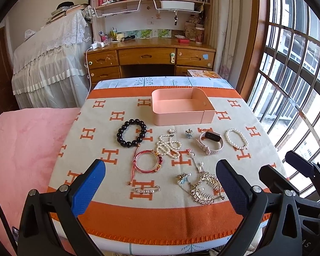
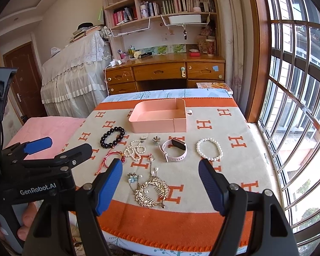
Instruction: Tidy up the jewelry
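Observation:
A pink tray [image 1: 182, 115] [image 2: 157, 125] sits empty at the far middle of the table. In front of it lie a black bead bracelet [image 1: 131, 132] [image 2: 112, 138], a pearl necklace [image 1: 169, 146] [image 2: 136, 150], a pink smartwatch [image 1: 210, 141] [image 2: 175, 149], a white pearl bracelet [image 1: 236, 139] [image 2: 209, 149], a red cord bangle [image 1: 147, 161], a pearl pin [image 1: 146, 190] and a gold hair comb [image 1: 203, 186] [image 2: 152, 191]. My left gripper [image 1: 161, 180] hovers open over the near edge. My right gripper [image 2: 160, 182] is open too, above the comb.
The table wears an orange and cream blanket [image 1: 108, 153] with H marks. A pink bed [image 1: 21, 140] lies to the left. A barred window [image 2: 298, 106] runs along the right. A wooden desk [image 1: 151, 57] with shelves stands behind. A hand [image 2: 25, 224] holds the left gripper's handle.

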A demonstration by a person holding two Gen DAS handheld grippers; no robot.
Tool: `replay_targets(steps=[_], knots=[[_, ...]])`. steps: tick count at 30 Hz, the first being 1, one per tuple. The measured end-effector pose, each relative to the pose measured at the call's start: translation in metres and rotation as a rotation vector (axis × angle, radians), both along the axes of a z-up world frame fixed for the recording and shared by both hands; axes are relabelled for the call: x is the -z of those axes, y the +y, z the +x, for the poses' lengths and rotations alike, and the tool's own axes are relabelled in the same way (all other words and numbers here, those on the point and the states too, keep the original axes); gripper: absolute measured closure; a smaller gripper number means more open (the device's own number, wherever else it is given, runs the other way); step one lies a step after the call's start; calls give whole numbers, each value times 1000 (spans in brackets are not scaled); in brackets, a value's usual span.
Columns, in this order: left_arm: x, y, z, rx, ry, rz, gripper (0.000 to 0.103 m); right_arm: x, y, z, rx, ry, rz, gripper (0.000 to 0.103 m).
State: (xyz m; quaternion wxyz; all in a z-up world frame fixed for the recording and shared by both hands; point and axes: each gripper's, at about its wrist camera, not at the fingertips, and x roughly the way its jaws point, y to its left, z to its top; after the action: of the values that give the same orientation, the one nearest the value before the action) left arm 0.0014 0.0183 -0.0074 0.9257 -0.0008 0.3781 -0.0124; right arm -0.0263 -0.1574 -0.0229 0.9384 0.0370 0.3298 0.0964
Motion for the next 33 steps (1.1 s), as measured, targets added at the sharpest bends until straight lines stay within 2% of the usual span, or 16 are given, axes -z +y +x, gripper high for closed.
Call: replay_targets(steps=[9, 15, 20, 23, 25, 28, 30, 33], knots=[[3, 3, 4, -1, 12, -1, 1, 4, 3, 8, 1, 18, 0, 28], [12, 11, 22, -12, 52, -7, 1, 13, -3, 25, 3, 54, 1, 28], [22, 32, 50, -47, 86, -10, 1, 26, -13, 50, -4, 131, 26, 29], [27, 44, 66, -58, 93, 25, 1, 36, -20, 71, -16, 197, 36, 29], [32, 53, 78, -71, 94, 76, 1, 42, -21, 84, -15, 218, 16, 33], [36, 67, 94, -73, 83, 138, 1, 50, -23, 106, -33, 258, -18, 45], [39, 75, 105, -54, 90, 157, 1, 56, -24, 119, -55, 294, -17, 52], [45, 84, 124, -5, 112, 164, 1, 66, -22, 140, -86, 345, -21, 58]])
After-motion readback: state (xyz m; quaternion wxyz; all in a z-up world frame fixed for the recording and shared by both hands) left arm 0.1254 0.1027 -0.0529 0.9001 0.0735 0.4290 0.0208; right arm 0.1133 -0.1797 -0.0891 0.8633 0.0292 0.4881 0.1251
